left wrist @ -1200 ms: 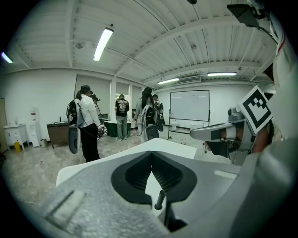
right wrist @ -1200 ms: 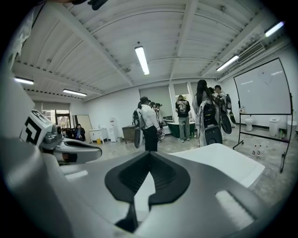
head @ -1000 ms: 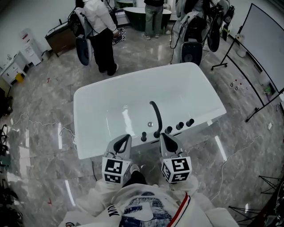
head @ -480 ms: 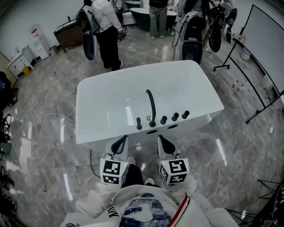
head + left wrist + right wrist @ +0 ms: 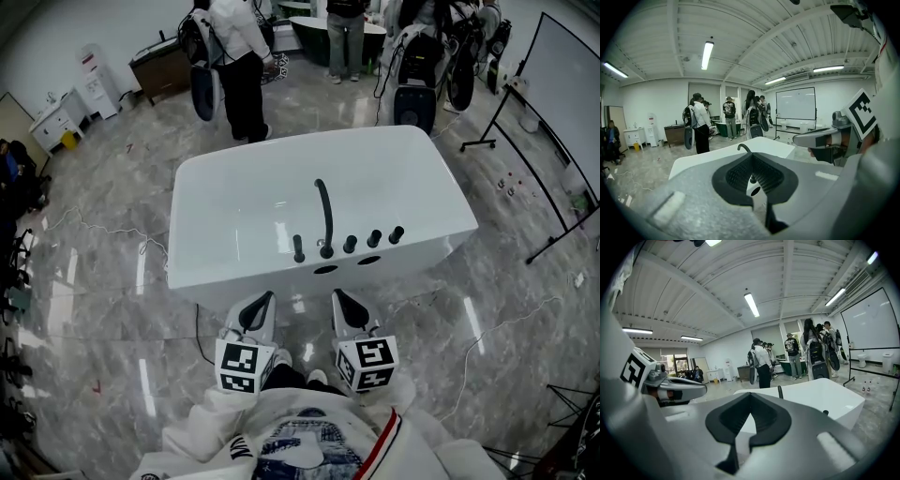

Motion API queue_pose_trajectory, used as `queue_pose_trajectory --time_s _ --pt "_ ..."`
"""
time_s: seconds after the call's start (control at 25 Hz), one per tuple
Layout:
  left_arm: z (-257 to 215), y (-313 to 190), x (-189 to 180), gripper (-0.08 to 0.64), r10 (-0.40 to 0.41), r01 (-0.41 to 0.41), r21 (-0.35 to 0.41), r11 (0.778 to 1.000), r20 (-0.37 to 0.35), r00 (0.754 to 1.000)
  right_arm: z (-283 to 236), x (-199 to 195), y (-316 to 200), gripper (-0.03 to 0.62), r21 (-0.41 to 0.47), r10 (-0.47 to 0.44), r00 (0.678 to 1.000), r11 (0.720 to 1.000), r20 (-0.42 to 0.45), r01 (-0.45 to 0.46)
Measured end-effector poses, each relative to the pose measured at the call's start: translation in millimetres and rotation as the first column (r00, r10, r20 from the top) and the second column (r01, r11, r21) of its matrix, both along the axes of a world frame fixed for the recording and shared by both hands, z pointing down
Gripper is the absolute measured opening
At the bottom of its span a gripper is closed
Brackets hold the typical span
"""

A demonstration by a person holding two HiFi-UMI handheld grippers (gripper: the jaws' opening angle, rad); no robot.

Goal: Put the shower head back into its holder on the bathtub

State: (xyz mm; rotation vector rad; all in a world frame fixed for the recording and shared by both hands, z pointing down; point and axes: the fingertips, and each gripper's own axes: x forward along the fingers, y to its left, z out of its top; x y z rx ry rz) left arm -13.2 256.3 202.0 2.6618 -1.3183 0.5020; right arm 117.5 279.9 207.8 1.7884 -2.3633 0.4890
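Shower head [image 5: 298, 248] stands upright on bathtub [image 5: 234, 187] near rim, left end of black fittings row, just beside spout [image 5: 324, 211]; knobs [image 5: 374, 238] to its right. My L gripper [image 5: 268, 297] & R gripper [image 5: 337, 295] both clenched, empty, short of tub.

The white bathtub [image 5: 234, 211], centre frame, looks glossy and smooth. The grey marbled floor [image 5: 94, 309] around it is polished and mirrors lights. The dark spout [image 5: 324, 211] and knobs [image 5: 373, 238] look matt.
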Motion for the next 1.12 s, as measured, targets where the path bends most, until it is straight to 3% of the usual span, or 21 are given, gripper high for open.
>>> queue_pose_trajectory --time_s 0.24,1.12 --pt "-1.7 -1.5 9.0 0.002 0.03 -0.03 -0.011 0.999 -0.017 0.999 -2.7 8.7 4.8 0.005 -0.002 0.045 0.999 0.999 -0.013 -0.045" --pt "2.6 -17.5 -33.5 0.002 0.059 -0.061 -0.044 0.997 -0.048 0.997 -1.7 -30.1 -5.8 0.005 -0.027 0.097 0.994 0.995 -0.044 -0.098"
